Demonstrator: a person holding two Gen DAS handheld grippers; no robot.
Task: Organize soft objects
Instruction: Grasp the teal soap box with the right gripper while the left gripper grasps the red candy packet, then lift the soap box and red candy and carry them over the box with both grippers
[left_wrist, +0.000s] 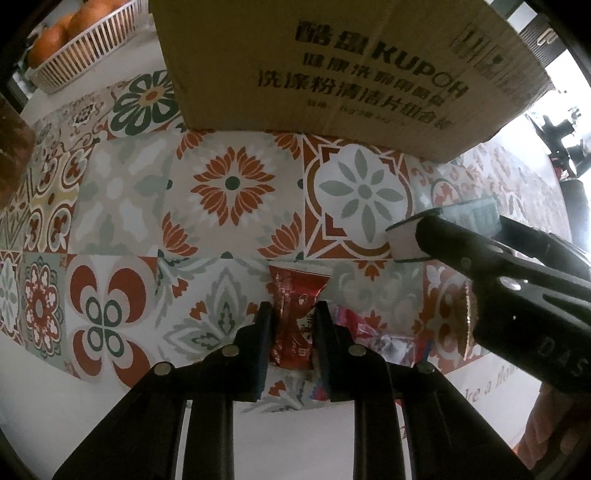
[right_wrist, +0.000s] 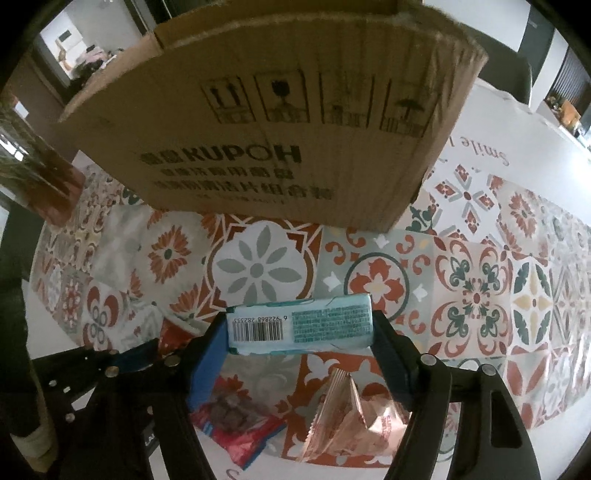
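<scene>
My left gripper (left_wrist: 291, 314) is shut on a small red snack packet (left_wrist: 293, 295) and holds it just above the patterned tablecloth. My right gripper (right_wrist: 301, 326) is shut on a pale teal tissue pack (right_wrist: 300, 326) with a barcode, held across its width above the cloth; this pack and the right gripper also show in the left wrist view (left_wrist: 443, 230) at the right. A brown KUPOH cardboard box (right_wrist: 280, 122) stands just beyond both grippers; it also shows in the left wrist view (left_wrist: 351, 70).
A red-and-blue snack bag (right_wrist: 236, 424) and a pink translucent packet (right_wrist: 351, 417) lie on the cloth under my right gripper. A white basket of oranges (left_wrist: 70, 48) stands at the far left. A brown object (right_wrist: 44, 181) stands left of the box.
</scene>
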